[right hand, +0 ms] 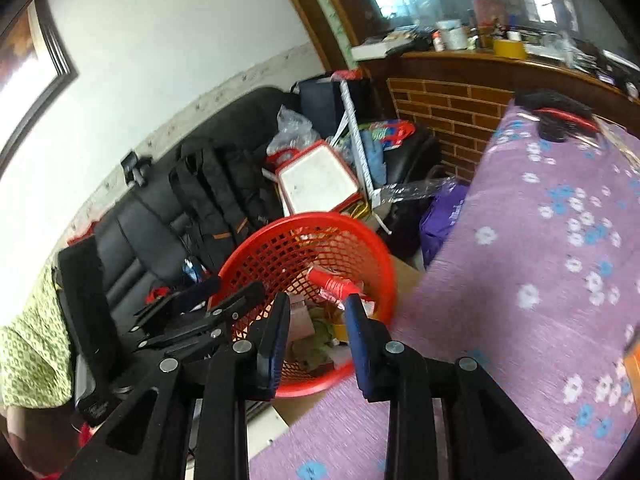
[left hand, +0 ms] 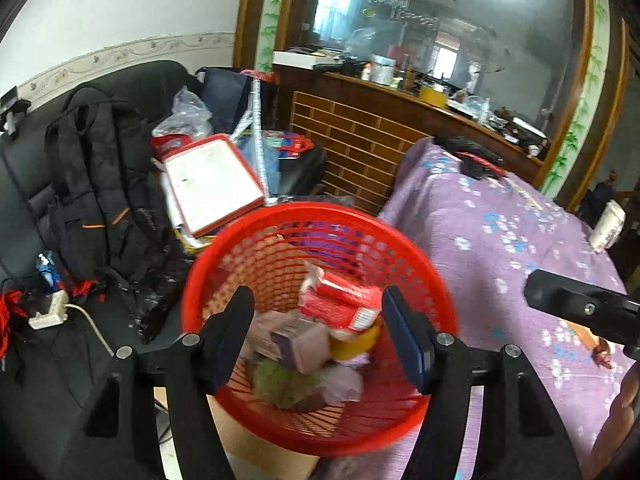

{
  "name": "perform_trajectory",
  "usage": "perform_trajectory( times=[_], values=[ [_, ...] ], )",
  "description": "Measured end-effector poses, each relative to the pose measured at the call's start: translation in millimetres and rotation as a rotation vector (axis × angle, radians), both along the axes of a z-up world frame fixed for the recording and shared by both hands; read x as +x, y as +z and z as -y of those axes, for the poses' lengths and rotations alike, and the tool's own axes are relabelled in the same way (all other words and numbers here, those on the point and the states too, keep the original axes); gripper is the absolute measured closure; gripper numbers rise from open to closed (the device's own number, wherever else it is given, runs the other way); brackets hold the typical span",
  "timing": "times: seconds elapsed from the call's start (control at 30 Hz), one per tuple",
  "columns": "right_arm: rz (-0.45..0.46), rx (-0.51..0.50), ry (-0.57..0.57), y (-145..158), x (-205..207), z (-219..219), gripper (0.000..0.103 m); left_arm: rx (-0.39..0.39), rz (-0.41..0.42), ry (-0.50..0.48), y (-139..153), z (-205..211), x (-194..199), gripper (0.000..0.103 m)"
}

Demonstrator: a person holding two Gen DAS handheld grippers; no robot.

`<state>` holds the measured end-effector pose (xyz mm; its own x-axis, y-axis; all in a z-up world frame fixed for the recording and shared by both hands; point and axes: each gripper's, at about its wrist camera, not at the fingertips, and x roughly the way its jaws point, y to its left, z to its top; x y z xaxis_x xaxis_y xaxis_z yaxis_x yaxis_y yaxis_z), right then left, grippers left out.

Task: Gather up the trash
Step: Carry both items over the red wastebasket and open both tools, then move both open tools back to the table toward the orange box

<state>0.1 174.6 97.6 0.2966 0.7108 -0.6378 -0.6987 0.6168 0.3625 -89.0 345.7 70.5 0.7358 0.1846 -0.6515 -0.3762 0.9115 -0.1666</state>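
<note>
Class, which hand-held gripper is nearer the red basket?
Left. The left hand-held gripper hangs open directly over the red basket; the right hand-held gripper sits open farther back, by its near rim.

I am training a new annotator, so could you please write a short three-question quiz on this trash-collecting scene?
1. True or false: the left gripper is holding a piece of trash.
2. What colour is the mesh basket that holds the trash?
3. The red carton lies: A) on the purple flowered tablecloth B) inside the basket C) on the black backpack

Key: 1. False, its jaws stand open and empty above the basket. 2. Red. 3. B.
</note>
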Motion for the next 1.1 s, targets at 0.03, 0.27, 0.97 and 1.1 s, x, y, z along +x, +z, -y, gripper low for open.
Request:
perform_trajectory(
  times=[0.03,0.27,0.97,1.1],
  values=[
    [0.011,-0.001,-0.015,1,-2,9,0.067,0.005,0.003,-0.012,2,6,0,0.038],
    [0.041,-0.024,-0.165,-9,-3,101,0.060,0.053,-0.024,-0.165,8,87,24,0.036],
    [-0.249,-0.169,-0.733,-67,55,331,0.049,0.074,-0.154,-0.513,-6,294,81,0.036],
    [-0.245,-0.230,-0.745,-81,64,326,0.049,0.074,-0.164,-0.514,-11,292,79,0.036]
  ],
)
